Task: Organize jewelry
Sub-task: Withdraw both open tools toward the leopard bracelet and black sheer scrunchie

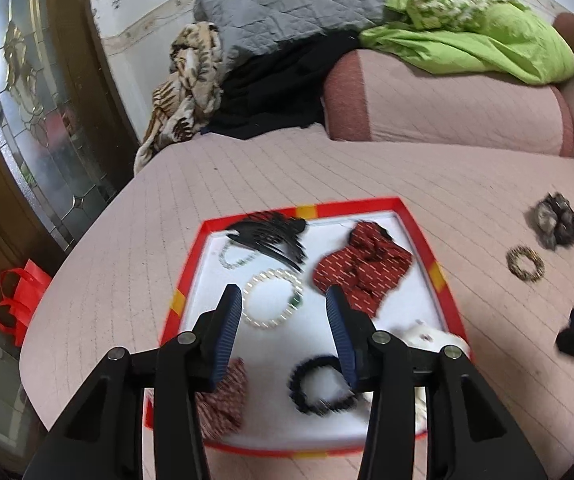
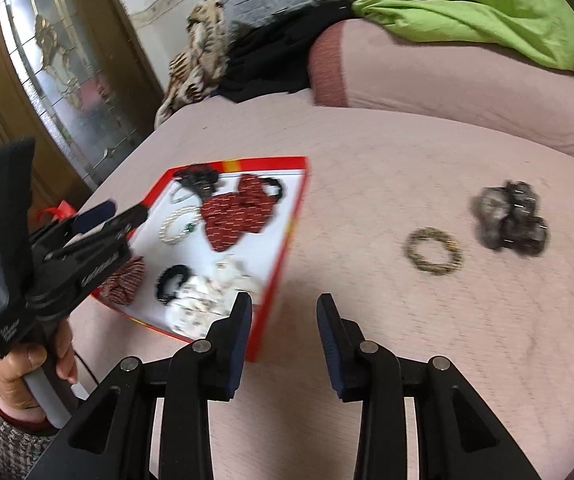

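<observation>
Right wrist view: two pieces lie loose on the pink quilted bed cover (image 2: 367, 160), outside the red-rimmed white shallow tray (image 2: 283, 264) at centre left. They are a small gold-brown beaded bracelet (image 2: 434, 251) right of centre, and just beside it, further right and not touching, a puffy grey-brown fabric scrunchie (image 2: 513, 220).

The bracelet looks light, and its hard, smooth beads would likely slip, so pinching across one side of the ring, through its open middle, seems safest. The scrunchie looks soft and compressible, and any fold of it should take a grip.

The right gripper (image 2: 283, 308), at lower centre, has its jaws partly apart with nothing between them, hanging over bare cover near the tray's near corner, well short of both pieces.

In the left wrist view the left gripper (image 1: 285, 300) is also partly spread and empty, above the tray's white floor. A white pearl-bead bracelet (image 1: 273, 298) lies beyond and between its fingers, untouched. Around it in the tray lie a black plastic hair claw (image 1: 271, 236), a dark red patterned scrunchie (image 1: 363, 268) and a black elastic hair tie (image 1: 319, 384).
</observation>
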Tool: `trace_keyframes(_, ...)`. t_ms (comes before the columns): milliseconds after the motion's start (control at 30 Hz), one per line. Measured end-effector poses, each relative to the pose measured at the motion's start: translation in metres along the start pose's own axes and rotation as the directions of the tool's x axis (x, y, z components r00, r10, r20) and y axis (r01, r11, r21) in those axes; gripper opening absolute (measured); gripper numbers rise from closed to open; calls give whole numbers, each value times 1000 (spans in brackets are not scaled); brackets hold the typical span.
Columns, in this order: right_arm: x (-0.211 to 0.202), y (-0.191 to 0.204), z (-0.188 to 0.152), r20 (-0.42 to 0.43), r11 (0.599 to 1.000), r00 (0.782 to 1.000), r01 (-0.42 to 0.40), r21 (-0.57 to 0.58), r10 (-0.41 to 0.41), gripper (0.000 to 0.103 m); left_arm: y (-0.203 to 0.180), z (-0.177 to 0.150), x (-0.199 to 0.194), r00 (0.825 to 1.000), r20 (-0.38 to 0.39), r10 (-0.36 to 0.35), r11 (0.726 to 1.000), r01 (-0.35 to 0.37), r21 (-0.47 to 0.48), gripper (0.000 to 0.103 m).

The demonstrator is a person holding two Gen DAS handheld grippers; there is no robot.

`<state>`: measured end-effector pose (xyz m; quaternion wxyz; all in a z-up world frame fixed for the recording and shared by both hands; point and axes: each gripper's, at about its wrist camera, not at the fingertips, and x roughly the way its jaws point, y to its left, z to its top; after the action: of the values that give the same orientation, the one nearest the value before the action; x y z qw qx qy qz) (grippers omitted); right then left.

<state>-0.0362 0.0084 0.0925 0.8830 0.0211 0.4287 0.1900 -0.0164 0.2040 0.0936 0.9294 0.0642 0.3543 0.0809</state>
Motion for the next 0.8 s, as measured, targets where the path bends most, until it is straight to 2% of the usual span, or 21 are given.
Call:
trace_keyframes(167, -25, -38, -6, 19, 998, 998, 56, 26, -56, 38, -17, -12, -24, 999, -34, -23, 1000, 23, 18, 43)
trace_keyframes(267, -41, -59, -13, 34, 995, 995, 94, 34, -95, 42, -26, -17, -43, 999, -28, -34, 999, 35, 30, 43)
trace_keyframes(533, -75, -113, -28, 59, 984, 987, 142, 108, -149, 43, -70, -13, -79, 998, -6, -58, 991, 58, 118, 47)
trace_keyframes(633, -85, -128, -30, 69, 980, 983, 158, 123, -167, 46, -88, -11, -86, 998, -4, -70, 986, 69, 149, 47)
trace_keyframes(700, -91, -137, -32, 78, 977, 981, 166, 135, -177, 52, -101, -10, -89, 996, -12, -84, 982, 84, 169, 47)
trace_keyframes(800, -100, -153, -33, 88, 972, 978, 177, 154, -192, 53, -119, -10, -89, 995, -28, -99, 976, 102, 195, 47)
